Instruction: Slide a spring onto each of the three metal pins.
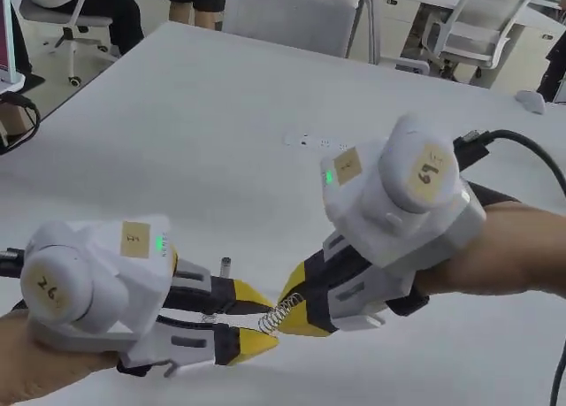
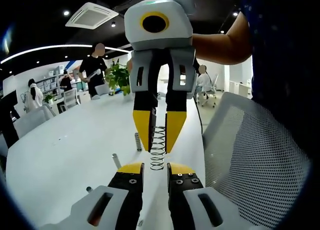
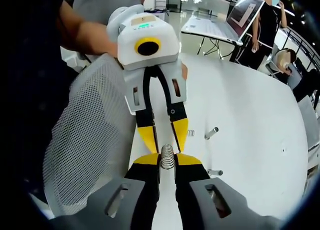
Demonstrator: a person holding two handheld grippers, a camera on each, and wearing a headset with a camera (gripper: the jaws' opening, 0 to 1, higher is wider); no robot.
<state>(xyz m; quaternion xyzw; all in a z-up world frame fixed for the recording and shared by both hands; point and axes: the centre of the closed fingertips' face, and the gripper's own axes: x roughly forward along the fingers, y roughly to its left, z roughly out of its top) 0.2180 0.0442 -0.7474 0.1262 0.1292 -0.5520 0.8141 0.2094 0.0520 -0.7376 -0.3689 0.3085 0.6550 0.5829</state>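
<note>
A small steel spring (image 1: 279, 312) hangs in the air between the two grippers. My right gripper (image 3: 167, 160) is shut on it, and the spring (image 3: 167, 157) shows end-on between its yellow tips. My left gripper (image 2: 156, 168) faces it tip to tip. Its jaws stand a little apart, and the near end of the spring (image 2: 158, 149) reaches in between them with a small gap on each side. The left gripper (image 1: 263, 325) is low on the left and the right gripper (image 1: 288, 303) comes in from the right. Three short metal pins (image 2: 137, 141) (image 2: 116, 161) (image 2: 89, 189) stand on the white table (image 1: 221, 141).
One upright pin (image 1: 225, 266) stands just behind the left gripper. Two pins (image 3: 211, 133) (image 3: 215, 172) lie to the right in the right gripper view. A small white strip (image 1: 314, 142) lies mid-table. A mesh chair back (image 2: 250, 155) is close by. Office chairs and people are beyond the far edge.
</note>
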